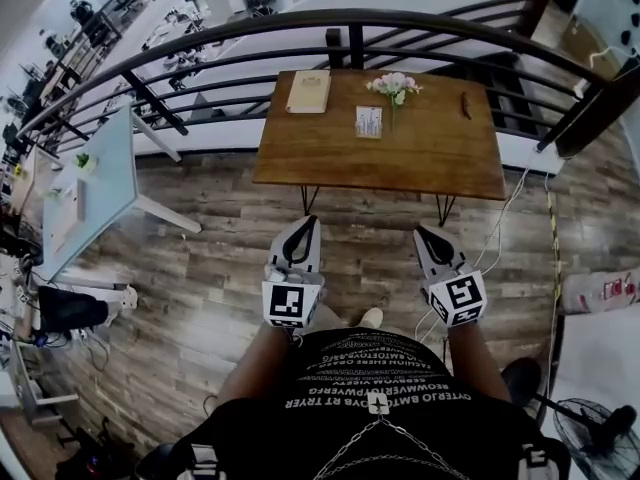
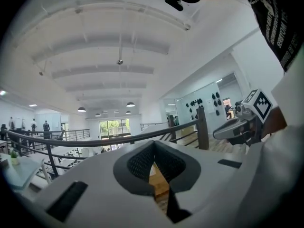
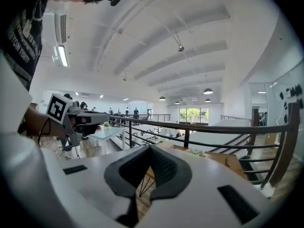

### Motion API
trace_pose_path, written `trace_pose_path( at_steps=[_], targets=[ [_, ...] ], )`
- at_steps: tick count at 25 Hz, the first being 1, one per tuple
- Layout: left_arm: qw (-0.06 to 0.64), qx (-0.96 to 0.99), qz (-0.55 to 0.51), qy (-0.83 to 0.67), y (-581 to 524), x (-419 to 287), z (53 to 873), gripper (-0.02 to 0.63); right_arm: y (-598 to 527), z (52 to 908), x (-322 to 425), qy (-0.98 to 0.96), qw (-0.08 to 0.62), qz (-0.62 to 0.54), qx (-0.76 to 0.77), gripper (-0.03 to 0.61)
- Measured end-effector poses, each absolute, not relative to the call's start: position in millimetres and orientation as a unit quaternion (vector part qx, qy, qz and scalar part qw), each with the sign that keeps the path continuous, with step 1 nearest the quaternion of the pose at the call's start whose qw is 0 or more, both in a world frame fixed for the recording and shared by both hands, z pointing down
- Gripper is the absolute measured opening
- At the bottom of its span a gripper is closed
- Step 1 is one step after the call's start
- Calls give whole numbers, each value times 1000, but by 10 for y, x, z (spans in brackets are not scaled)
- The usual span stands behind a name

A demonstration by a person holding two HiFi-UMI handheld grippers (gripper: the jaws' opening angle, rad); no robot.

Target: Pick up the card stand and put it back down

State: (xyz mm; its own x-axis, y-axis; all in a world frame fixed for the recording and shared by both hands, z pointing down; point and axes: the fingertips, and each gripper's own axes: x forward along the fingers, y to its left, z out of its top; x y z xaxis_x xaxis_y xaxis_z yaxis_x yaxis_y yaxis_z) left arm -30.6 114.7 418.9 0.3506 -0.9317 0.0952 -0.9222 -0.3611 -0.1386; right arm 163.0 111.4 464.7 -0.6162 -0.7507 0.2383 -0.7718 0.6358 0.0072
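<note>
A person stands short of a wooden counter beside a railing, with the left claw and right claw both closed and empty. The card stand sits upright on the counter, just beside a small bunch of flowers and well apart from the 2 claws.

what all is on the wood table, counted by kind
book: 1
flowers: 1
card stand: 1
small dark thing, too small to tell what: 1
total: 4
</note>
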Motion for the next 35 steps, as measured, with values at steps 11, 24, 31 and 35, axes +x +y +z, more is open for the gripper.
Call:
trace_pose_path(
  at_steps=[11, 24, 31, 35],
  targets=[
    [23, -815, -69, 575, 963, -292, 4133, 18, 993, 4624, 1818, -891, 114, 47, 437, 15],
    [4, -824, -97, 558, 494, -496, 4410, 18, 495, 4794, 1484, -893, 127, 63, 426, 17],
    [-19, -842, -102, 530, 64, -526, 4561, 18, 105, 4907, 1326, -887, 135, 84, 433, 18],
    [-29, -850, -97, 517, -214, -541, 4595, 21, -122, 4937, 1239, -883, 136, 93, 439, 18]
  ],
)
